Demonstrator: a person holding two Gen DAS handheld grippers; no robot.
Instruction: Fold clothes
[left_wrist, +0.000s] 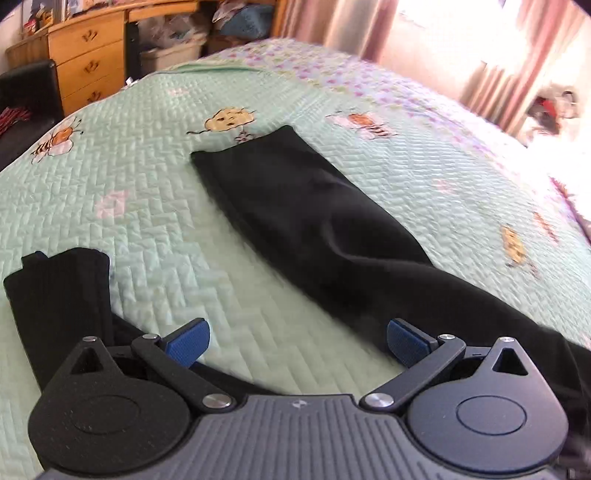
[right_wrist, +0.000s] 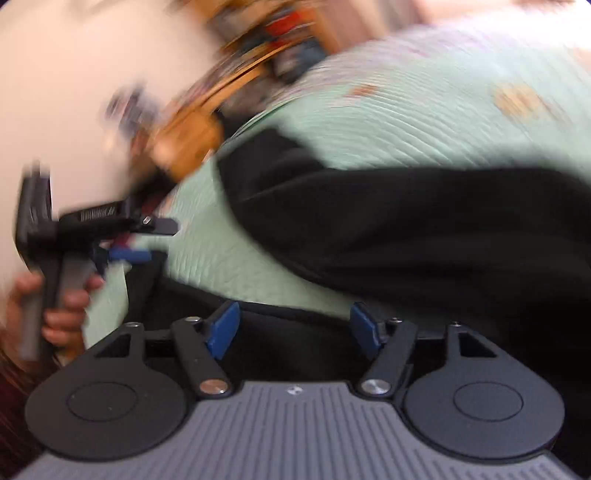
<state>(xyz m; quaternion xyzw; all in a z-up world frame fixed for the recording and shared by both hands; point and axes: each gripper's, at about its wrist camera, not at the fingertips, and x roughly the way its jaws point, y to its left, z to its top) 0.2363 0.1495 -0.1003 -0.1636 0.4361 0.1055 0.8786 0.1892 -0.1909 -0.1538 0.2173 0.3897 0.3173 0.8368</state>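
Blown-out window (left_wrist: 443, 33) glare at upper right, fisheye-bent edges, heavy motion smear across the right wrist view.

I can read no words or numbers — only a small white logo mark (left_wrist: 296, 404) on my left gripper's grey body.

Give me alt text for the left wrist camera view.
The open left gripper hangs empty over a mint-green quilt with bee prints. A black garment lies stretched across it, its ribbed cuff at left; wooden drawers stand behind.
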